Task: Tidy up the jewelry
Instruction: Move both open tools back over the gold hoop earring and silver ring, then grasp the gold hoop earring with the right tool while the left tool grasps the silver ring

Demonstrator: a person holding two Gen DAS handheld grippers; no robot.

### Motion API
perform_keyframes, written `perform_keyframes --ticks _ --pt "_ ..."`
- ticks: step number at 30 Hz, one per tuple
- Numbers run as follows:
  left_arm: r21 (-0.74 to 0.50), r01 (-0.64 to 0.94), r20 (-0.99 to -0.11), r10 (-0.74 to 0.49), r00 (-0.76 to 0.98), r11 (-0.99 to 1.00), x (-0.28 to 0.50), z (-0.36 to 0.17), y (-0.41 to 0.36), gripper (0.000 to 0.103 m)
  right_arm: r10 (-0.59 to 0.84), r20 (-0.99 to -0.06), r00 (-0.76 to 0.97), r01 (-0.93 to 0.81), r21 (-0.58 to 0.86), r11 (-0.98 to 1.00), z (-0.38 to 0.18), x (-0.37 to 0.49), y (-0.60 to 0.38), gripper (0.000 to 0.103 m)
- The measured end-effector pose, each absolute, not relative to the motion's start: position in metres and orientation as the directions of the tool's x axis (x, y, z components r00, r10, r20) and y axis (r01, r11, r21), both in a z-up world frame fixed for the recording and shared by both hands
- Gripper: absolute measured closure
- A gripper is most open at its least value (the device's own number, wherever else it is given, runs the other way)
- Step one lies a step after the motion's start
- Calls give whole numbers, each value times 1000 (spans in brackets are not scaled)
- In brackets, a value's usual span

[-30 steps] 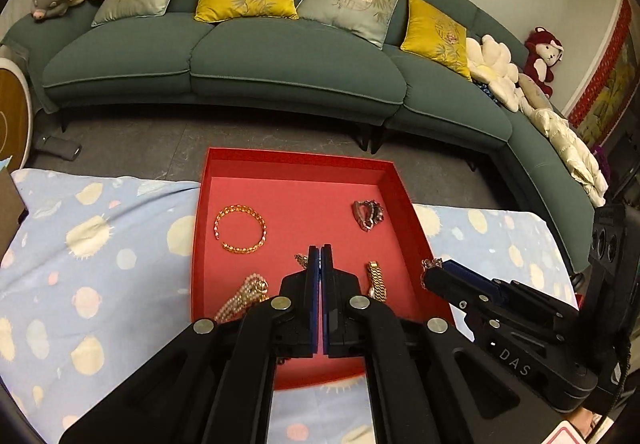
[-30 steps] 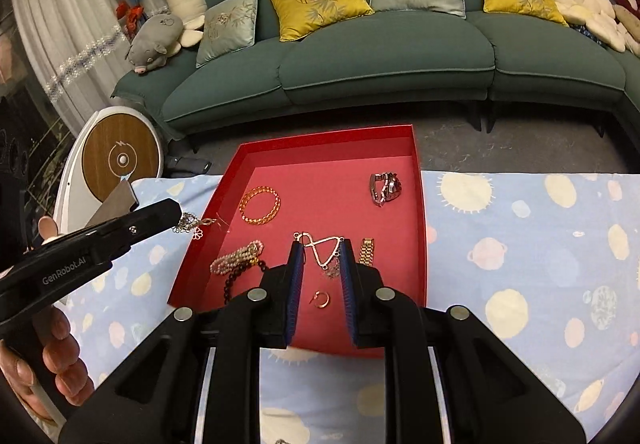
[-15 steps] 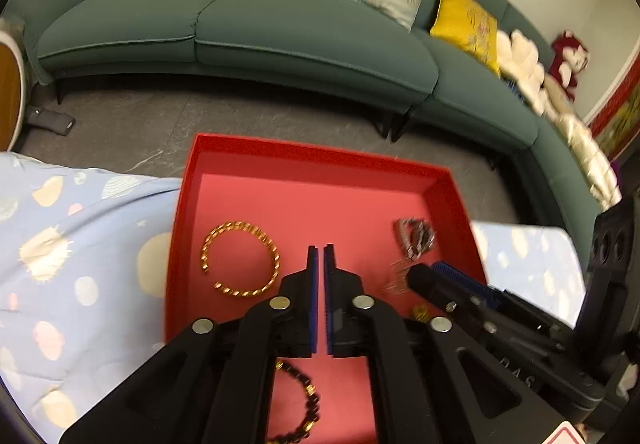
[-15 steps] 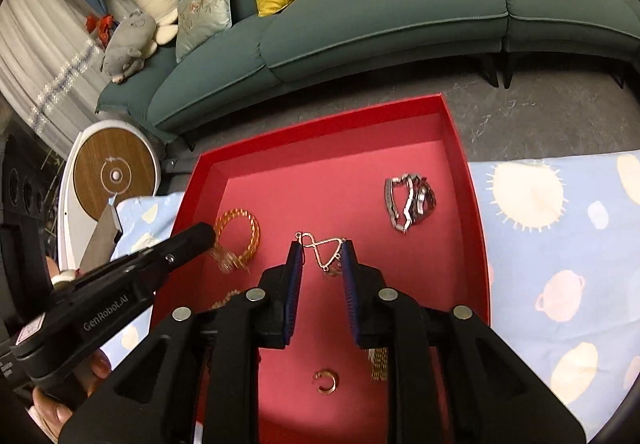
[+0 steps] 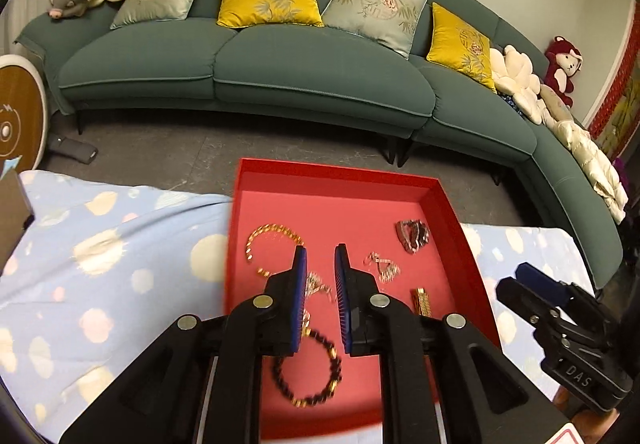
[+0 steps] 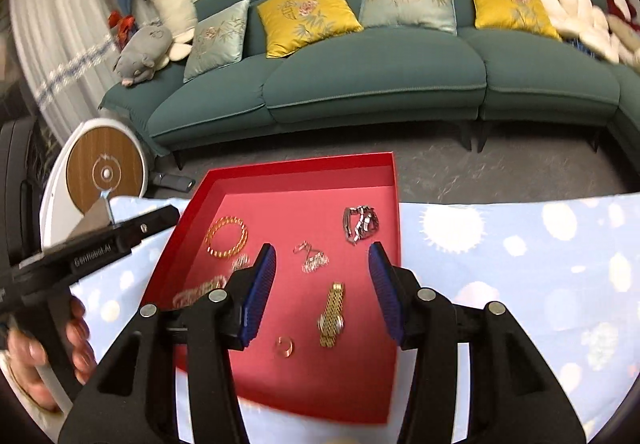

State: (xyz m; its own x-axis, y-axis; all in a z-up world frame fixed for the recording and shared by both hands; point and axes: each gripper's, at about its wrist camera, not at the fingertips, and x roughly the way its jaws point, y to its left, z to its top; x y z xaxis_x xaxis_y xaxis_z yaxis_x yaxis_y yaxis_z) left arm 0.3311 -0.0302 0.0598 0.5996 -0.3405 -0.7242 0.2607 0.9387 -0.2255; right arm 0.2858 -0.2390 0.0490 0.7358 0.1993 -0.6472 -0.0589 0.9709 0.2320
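Observation:
A red tray (image 5: 340,175) (image 6: 304,167) lies on the table and holds jewelry. In it are a gold bangle (image 5: 272,240) (image 6: 226,236), a silver watch (image 5: 412,236) (image 6: 360,224), a thin necklace (image 5: 382,264) (image 6: 312,258), a gold watch (image 6: 332,314), a small ring (image 6: 283,346) and a dark bead bracelet (image 5: 308,372). My left gripper (image 5: 320,260) is open and empty above the tray, with a small silver piece (image 5: 318,284) lying between its fingers. My right gripper (image 6: 322,252) is wide open and empty above the tray.
A blue cloth with pale dots (image 5: 100,244) (image 6: 520,244) covers the table. A green sofa with cushions (image 5: 260,83) stands behind it across a grey floor. A round wooden disc (image 6: 104,171) stands at the left. A hand (image 6: 40,360) holds the left gripper.
Both grippers opened and pulled back from the tray. The necklace left the right gripper and lies in the tray. The left gripper's small silver piece lies in the tray too.

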Motion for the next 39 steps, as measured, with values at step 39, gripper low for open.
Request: perform_keyframes --ticks 39 --pt "-131 293 -814 -272 514 947 134 10 -12 70 117 -793 598 -122 54 991 -27 108 -189 58"
